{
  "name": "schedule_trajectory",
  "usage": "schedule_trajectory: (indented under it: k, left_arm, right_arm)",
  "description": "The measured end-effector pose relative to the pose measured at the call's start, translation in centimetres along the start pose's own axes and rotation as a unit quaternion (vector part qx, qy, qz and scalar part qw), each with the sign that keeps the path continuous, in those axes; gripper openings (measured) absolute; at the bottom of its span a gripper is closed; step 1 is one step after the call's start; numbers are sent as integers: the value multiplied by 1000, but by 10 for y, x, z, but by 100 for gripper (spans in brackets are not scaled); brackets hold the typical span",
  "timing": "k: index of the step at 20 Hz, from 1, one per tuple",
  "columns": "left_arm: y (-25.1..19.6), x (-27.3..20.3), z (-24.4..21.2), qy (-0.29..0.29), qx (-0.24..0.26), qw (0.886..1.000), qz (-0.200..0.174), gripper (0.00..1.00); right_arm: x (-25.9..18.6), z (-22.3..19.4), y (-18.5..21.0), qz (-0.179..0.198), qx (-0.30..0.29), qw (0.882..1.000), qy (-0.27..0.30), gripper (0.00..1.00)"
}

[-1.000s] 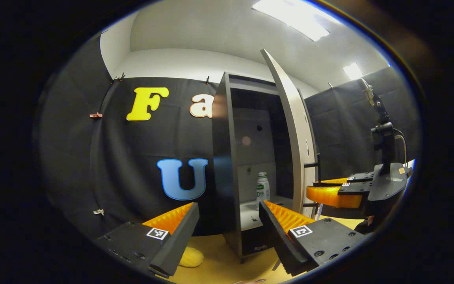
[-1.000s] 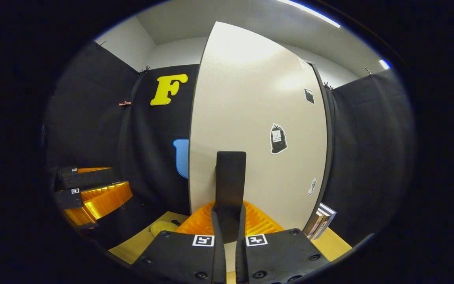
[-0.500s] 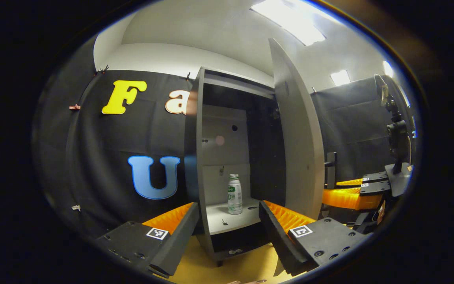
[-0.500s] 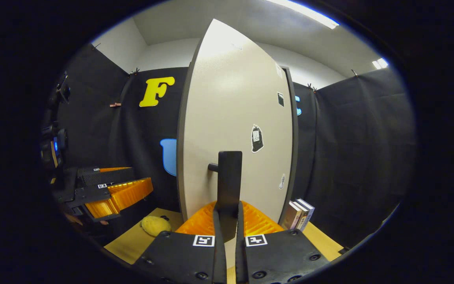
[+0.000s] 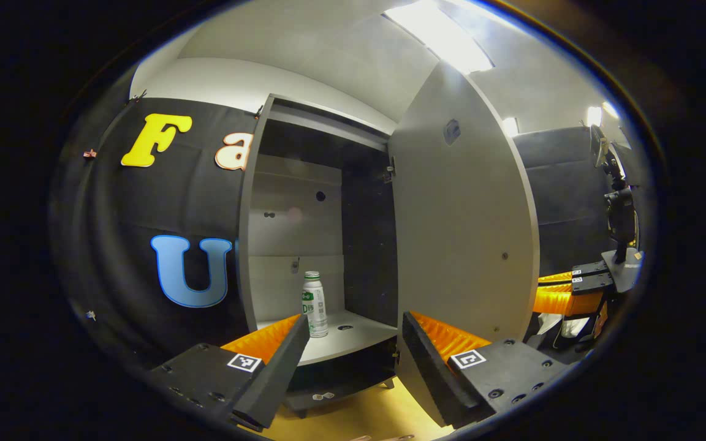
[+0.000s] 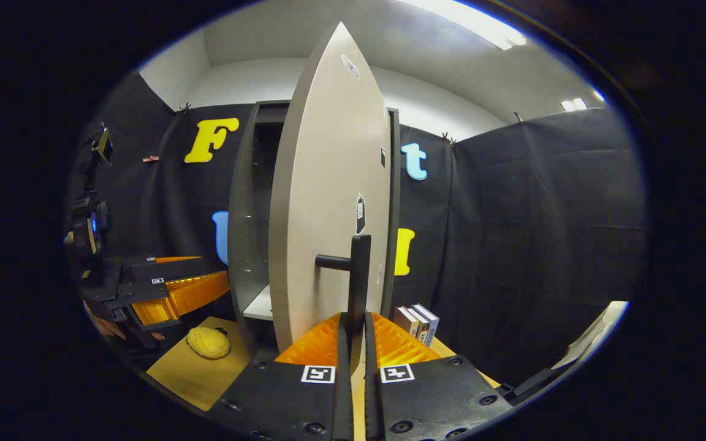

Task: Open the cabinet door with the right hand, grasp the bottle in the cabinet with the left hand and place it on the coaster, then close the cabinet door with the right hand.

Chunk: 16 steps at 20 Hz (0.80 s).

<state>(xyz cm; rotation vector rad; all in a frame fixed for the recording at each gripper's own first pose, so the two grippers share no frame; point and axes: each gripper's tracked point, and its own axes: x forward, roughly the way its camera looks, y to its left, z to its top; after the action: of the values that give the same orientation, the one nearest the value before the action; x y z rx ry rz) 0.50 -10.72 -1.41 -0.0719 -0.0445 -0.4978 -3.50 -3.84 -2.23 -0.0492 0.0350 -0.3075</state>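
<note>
The dark cabinet (image 5: 255, 208) stands open, its grey door (image 5: 457, 220) swung wide to the right. A small white bottle (image 5: 315, 305) with green label stands upright on the pale lower shelf (image 5: 353, 334). My left gripper (image 5: 350, 340) is open in front of the shelf, a short way from the bottle. In the right gripper view my right gripper (image 6: 356, 334) is shut on the black door handle (image 6: 358, 275) of the door (image 6: 328, 202), seen nearly edge-on. The left gripper (image 6: 169, 288) shows at that view's left side, and the right gripper (image 5: 564, 297) at the left gripper view's far right.
A yellow sponge-like lump (image 6: 208, 342) lies on the wooden table (image 6: 187, 376) left of the cabinet. Several books (image 6: 417, 324) stand to the right of the cabinet base. Black cloth walls close in the booth.
The door has swung much further open, pulled by my right gripper on its handle. The left gripper has come round to face the cabinet interior, and the bottle now sits left of centre.
</note>
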Motion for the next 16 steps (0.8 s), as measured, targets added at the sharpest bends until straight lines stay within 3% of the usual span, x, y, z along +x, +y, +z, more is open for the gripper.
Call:
schedule_trajectory:
  k: [5,6,9,16]
  left_arm:
    - [-30,19,-3,-2,11,1000,-9,96]
    - [-35,22,-2,-3,10,1000,-7,96]
    - [-51,34,1,-1,7,1000,4,99]
    - [-82,56,-4,6,14,999,44,96]
  right_arm:
    - [10,1,-38,-23,-4,1000,4,12]
    - [11,2,-42,-18,0,1000,1,6]
    - [13,0,-50,20,34,999,5,6]
    - [14,-2,-87,78,24,997,5,6]
